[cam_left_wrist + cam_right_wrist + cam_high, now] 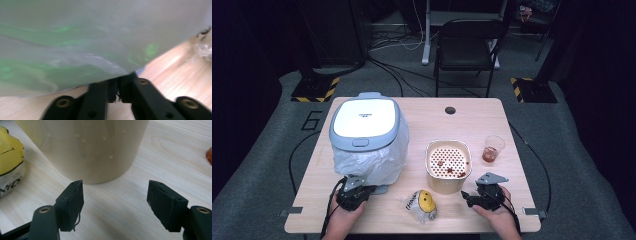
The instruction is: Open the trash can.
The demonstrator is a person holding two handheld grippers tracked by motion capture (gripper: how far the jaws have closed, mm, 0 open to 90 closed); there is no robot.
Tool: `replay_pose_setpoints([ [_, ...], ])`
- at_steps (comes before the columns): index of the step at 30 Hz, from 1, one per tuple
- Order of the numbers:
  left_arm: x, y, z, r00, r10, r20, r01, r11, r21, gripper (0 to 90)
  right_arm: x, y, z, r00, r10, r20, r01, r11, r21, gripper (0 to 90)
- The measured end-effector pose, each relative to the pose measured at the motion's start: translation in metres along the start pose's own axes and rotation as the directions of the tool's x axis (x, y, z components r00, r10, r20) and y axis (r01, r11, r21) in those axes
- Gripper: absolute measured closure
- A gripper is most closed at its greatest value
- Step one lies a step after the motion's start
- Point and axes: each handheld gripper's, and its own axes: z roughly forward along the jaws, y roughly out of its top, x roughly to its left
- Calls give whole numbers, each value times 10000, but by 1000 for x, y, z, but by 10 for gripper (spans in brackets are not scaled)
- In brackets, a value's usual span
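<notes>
- My left gripper (357, 192) is at the foot of the bin (367, 135), and its jaws are closed together on the lower edge of the plastic bag (377, 162) that lines it. I judge the pinch is made, but the bag is not yet pulled away from the bin.
- My right gripper (474, 196) waits with jaws apart and nothing between them, just in front of the cream container (448, 167). It touches nothing.
- The bin stands on the left part of the table (472, 117) with its lid shut. A small yellow packet (423, 204) lies between my two hands, and a cup (493, 148) with red content stands at the right.
- I think most of the work is left: the bag is only gripped.
- The high view gives me the whole layout and the perforated insert with red bits inside the container.
- The left gripper view shows the bag (75, 45) film meeting the closed jaw tips.
- The right gripper view shows the container (95, 147) wall with droplets, and bare table between the open pads (72, 202).
</notes>
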Motion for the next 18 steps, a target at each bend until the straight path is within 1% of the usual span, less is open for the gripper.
replay_pose_setpoints([
  [1,0,0,1,9999,112,34,-112,9999,-16,898,0,0,0,10000,-14,-43,14,10000,12,290],
  [2,0,-1,1,9999,114,46,-114,9999,-12,898,1,1,-1,10000,-35,-49,35,10000,6,289],
  [3,-1,-1,3,9999,95,-90,-94,9999,96,898,2,1,-1,10000,3,-91,-3,10000,-19,289],
  [4,-1,-1,3,9999,124,-51,-123,9998,148,899,4,2,-1,9999,-30,-134,31,10000,12,289],
  [5,0,-1,5,9998,172,-35,-172,9998,42,899,4,3,-1,9999,-78,-111,78,10000,43,289],
  [6,0,-2,5,9999,153,-31,-152,9996,255,899,4,3,-1,9999,-78,-111,78,10000,43,289],
  [9,1,-3,7,10000,-5,32,4,9997,253,900,9,2,-3,9994,-10,-341,11,10000,49,289],
  [10,1,-3,7,10000,-5,32,4,9997,253,900,9,2,-3,9994,-10,-341,11,10000,49,289],
  [12,3,-3,7,9998,-149,134,146,9996,242,900,12,1,-4,9992,-97,-376,98,9999,26,288],
  [13,3,-3,8,9998,-156,100,154,9996,237,900,15,1,-5,9989,-34,-464,32,10000,-48,288],
  [15,3,-4,8,9998,-149,126,147,9997,215,900,16,2,-6,9985,-14,-553,13,10000,-26,288],
  [17,3,-3,7,9998,-150,143,146,9995,270,900,20,2,-7,9967,-255,-775,248,9996,-108,289],
  [18,4,-3,7,9997,-191,160,186,9994,293,900,20,2,-7,9967,-255,-775,248,9996,-108,289],
])
